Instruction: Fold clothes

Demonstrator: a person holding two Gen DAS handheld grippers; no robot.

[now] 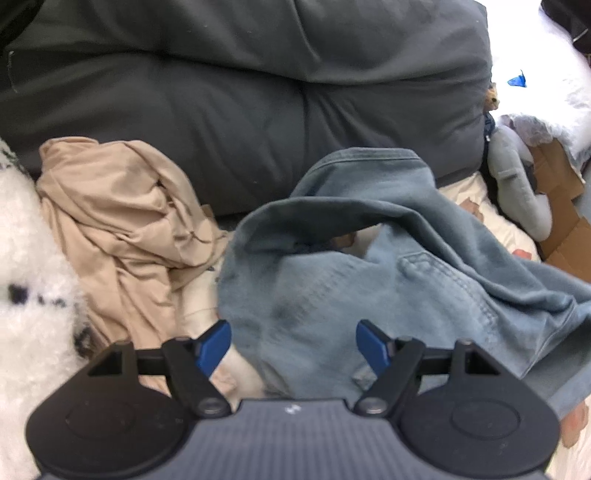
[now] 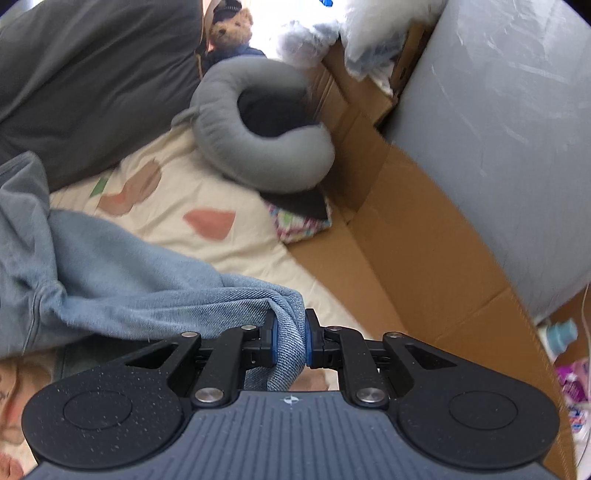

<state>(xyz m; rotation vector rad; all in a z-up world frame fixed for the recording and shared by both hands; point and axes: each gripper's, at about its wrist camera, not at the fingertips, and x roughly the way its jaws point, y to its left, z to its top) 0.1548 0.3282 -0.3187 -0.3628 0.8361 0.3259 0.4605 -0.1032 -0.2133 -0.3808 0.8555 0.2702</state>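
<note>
A light blue denim garment [image 1: 369, 258] lies crumpled on the cream patterned bed sheet [image 2: 207, 184]. My left gripper [image 1: 293, 345] is open, its blue-padded fingers hovering just above the near part of the denim, holding nothing. My right gripper [image 2: 290, 339] is shut on a bunched edge of the same denim garment [image 2: 129, 280], which stretches away to the left. A beige garment [image 1: 122, 221] lies crumpled to the left of the denim in the left wrist view.
Dark grey pillows [image 1: 240, 92] lie along the back. A white fluffy item [image 1: 26, 277] is at the left. A grey neck pillow [image 2: 258, 136], a teddy bear [image 2: 231, 27] and flattened cardboard [image 2: 406, 258] lie to the right, beside a grey wall [image 2: 498, 129].
</note>
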